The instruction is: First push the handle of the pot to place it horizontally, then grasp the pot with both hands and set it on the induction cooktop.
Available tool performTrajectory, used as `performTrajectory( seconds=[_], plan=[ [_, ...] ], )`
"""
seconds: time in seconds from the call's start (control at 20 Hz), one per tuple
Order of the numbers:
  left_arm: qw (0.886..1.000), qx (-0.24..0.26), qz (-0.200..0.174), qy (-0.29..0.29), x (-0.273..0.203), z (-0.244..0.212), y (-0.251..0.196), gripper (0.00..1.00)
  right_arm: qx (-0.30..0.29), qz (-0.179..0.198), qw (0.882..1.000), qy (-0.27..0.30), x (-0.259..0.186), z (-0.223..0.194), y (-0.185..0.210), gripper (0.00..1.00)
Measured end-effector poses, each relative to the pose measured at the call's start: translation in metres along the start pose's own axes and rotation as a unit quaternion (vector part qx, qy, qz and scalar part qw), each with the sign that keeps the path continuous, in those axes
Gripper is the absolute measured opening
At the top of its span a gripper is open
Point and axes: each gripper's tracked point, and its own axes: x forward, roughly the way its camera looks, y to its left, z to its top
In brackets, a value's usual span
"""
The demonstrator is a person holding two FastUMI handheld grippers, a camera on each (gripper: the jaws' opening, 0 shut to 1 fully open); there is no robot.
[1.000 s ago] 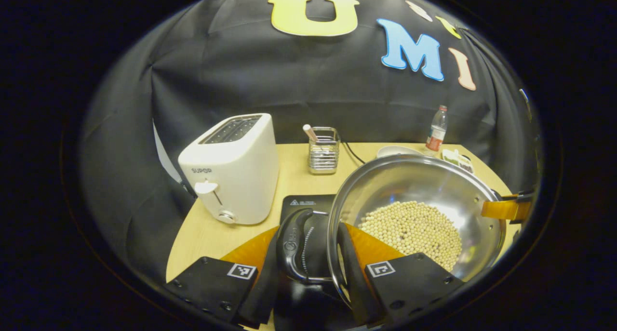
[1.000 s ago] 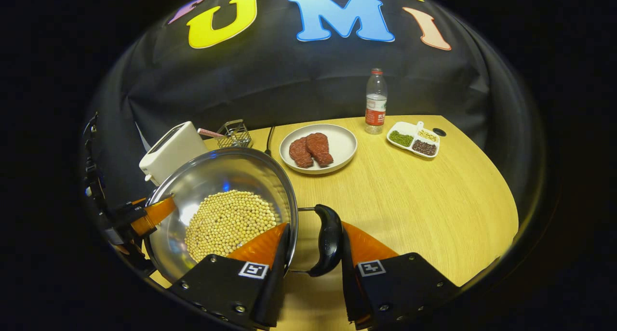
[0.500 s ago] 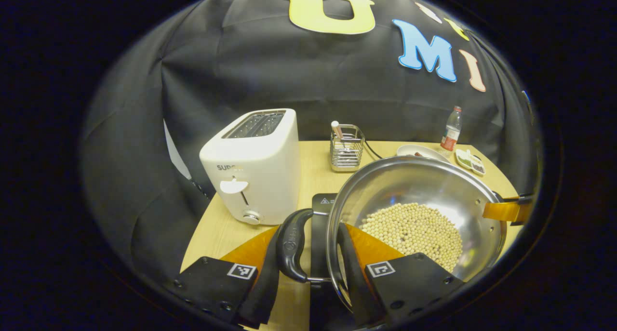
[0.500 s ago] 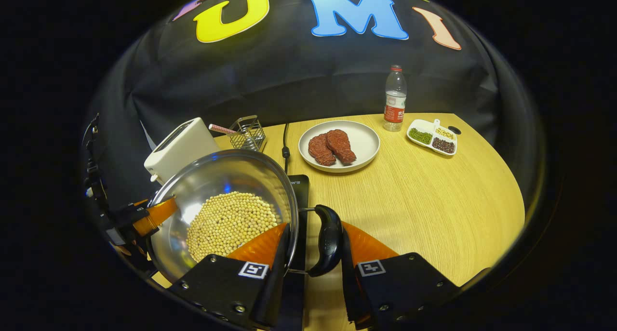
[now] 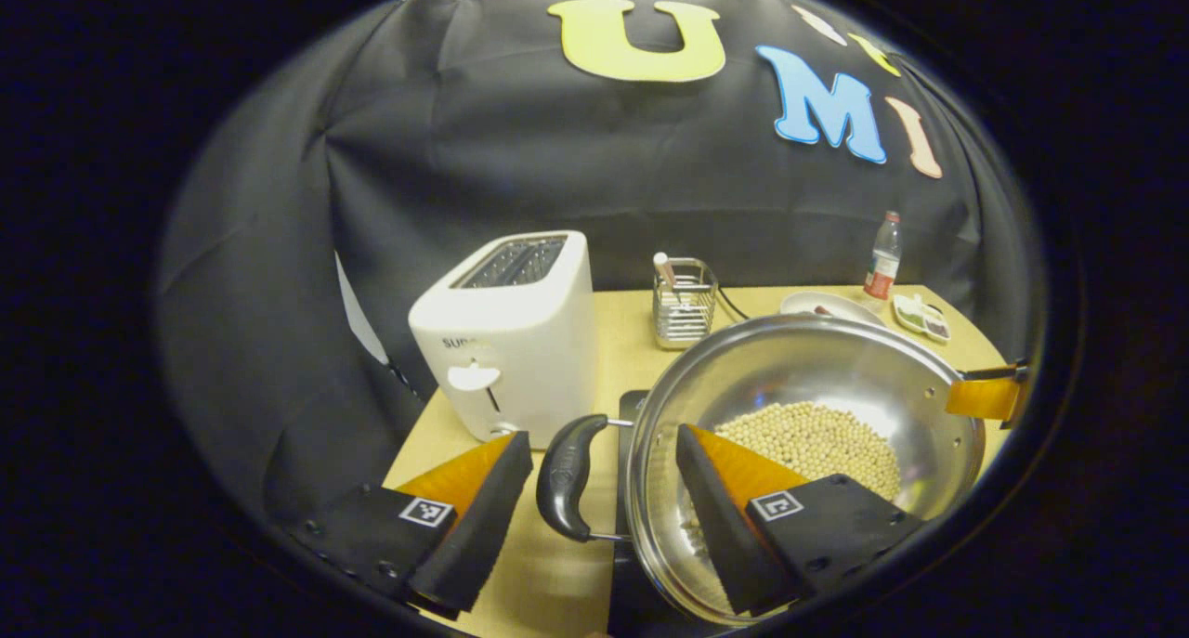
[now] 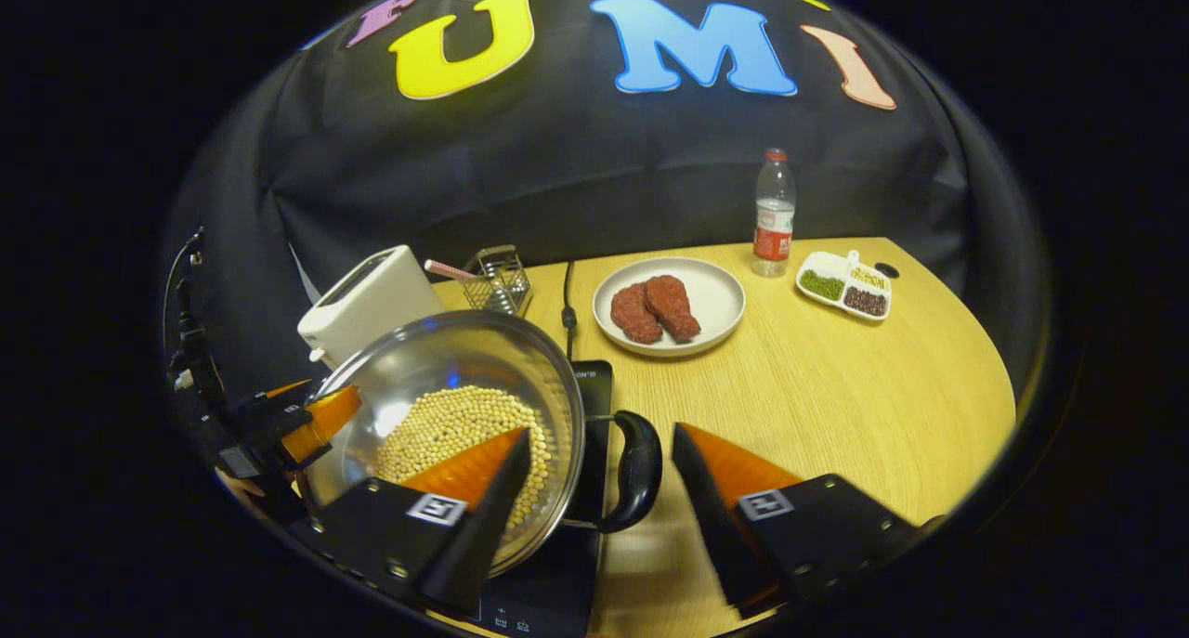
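Observation:
The steel pot (image 5: pixel 817 369) (image 6: pixel 437 359), with soybeans (image 5: pixel 817 434) in its bottom, rests on the black induction cooktop (image 5: pixel 627 410) (image 6: pixel 557 582). My left gripper (image 5: pixel 602 434) is open, its fingers straddling the pot's black left handle (image 5: pixel 567 475) without touching it, one finger inside the rim. In the same way my right gripper (image 6: pixel 599 434) stands open around the right handle (image 6: pixel 641 471). Across the pot, each view catches the other gripper's finger (image 5: pixel 989 397) (image 6: pixel 307 415).
A white toaster (image 5: pixel 520 341) (image 6: pixel 372 299) stands left of the cooktop, a wire utensil holder (image 5: pixel 685 299) (image 6: pixel 497 280) behind it. Farther right are a plate (image 6: pixel 720 304) with two meat pieces, a water bottle (image 6: pixel 773 215) and a divided dish (image 6: pixel 845 285). A cable (image 6: pixel 568 294) runs back.
Both grippers carried the pot onto the cooktop, then opened and let go of its handles. The pot sits lower and level now.

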Motion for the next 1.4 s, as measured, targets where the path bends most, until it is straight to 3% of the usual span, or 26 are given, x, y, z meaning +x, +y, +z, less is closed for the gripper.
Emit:
performTrajectory(
  seconds=[0.05, 0.1, 0.4, 0.55, 1.0, 1.4],
  plan=[
    [1.000, -0.003, 0.005, -0.014, -0.004, 0.009, -0.001, 0.92, -0.005, 0.002, 1.000, -0.015, -0.008, 0.009, -0.004, 0.99],
    [1.000, -0.006, 0.010, -0.027, -0.015, 0.018, -0.005, 0.96, -0.010, 0.005, 0.999, -0.031, -0.016, 0.016, -0.007, 0.96],
    [0.994, -0.010, 0.019, -0.104, -0.091, 0.073, -0.054, 1.00, -0.040, -0.005, 0.994, -0.105, -0.082, 0.048, -0.059, 0.97],
    [0.990, -0.015, 0.020, -0.138, -0.137, 0.097, -0.092, 0.97, -0.063, -0.009, 0.988, -0.141, -0.121, 0.062, -0.088, 0.98],
    [0.978, -0.015, 0.013, -0.206, -0.260, 0.129, -0.206, 1.00, -0.096, -0.004, 0.966, -0.239, -0.238, 0.084, -0.153, 0.98],
    [0.964, -0.016, -0.004, -0.265, -0.352, 0.151, -0.265, 0.96, -0.091, -0.021, 0.953, -0.286, -0.309, 0.088, -0.194, 0.98]
  ],
)
